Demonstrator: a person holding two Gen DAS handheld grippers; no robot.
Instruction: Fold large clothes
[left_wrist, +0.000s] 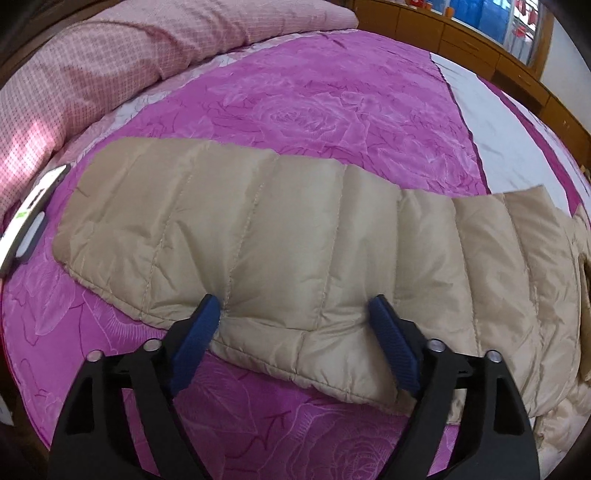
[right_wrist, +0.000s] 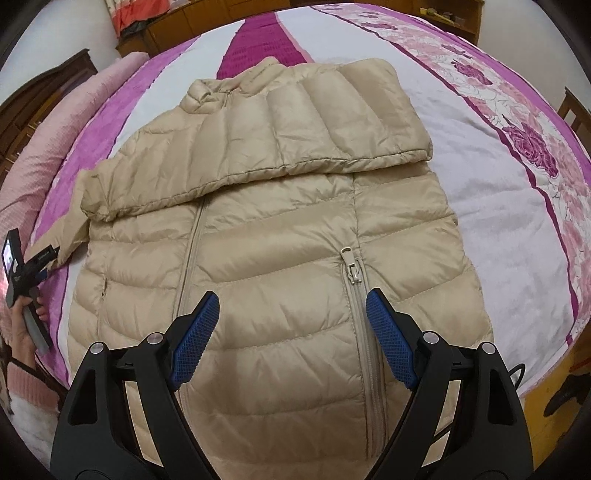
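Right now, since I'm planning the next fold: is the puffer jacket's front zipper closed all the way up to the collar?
No: in the right wrist view the zipper pull sits low on the beige puffer jacket.

light: soft, even indoor, no hard shadows | source: daylight from window (left_wrist: 498, 22) top right of left view | sheen: mild on beige puffer jacket (right_wrist: 273, 258) | distortion: strong fisheye, dark corners | blur: slight at edges

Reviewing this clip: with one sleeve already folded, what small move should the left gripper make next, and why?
Probably close the left gripper on the outstretched sleeve: its jaws stand open around the sleeve's near edge, which lies flat on the bedspread, while the other sleeve already crosses the jacket's chest.
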